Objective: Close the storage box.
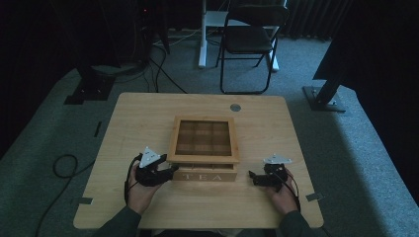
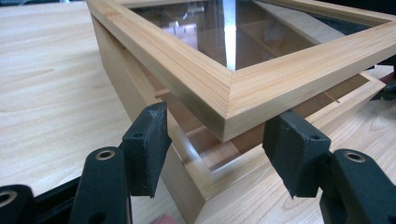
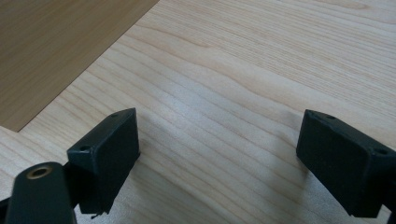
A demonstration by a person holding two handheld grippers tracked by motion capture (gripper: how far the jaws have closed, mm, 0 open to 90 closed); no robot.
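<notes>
A wooden tea box [image 1: 203,175] marked TEA stands at the middle of the table [image 1: 148,113]. Its glass-paned lid [image 1: 202,159] is lifted a little at the front, with a gap under it in the left gripper view. My left gripper [image 1: 170,170] is at the box's front left corner. The lid's corner [image 2: 261,79] lies between and just above the open jaws of my left gripper [image 2: 219,149], over the box body [image 2: 140,98]. My right gripper [image 1: 252,177] stands open over bare table to the right of the box. Its own view shows my right gripper [image 3: 219,154] holding nothing, and the box wall [image 3: 56,46] at upper left.
A metal grommet [image 1: 235,107] is set in the table behind the box. A black folding chair [image 1: 249,39] stands on the carpet beyond the table. Cables [image 1: 64,165] lie on the floor at the left, and dark stand feet [image 1: 323,96] flank the table.
</notes>
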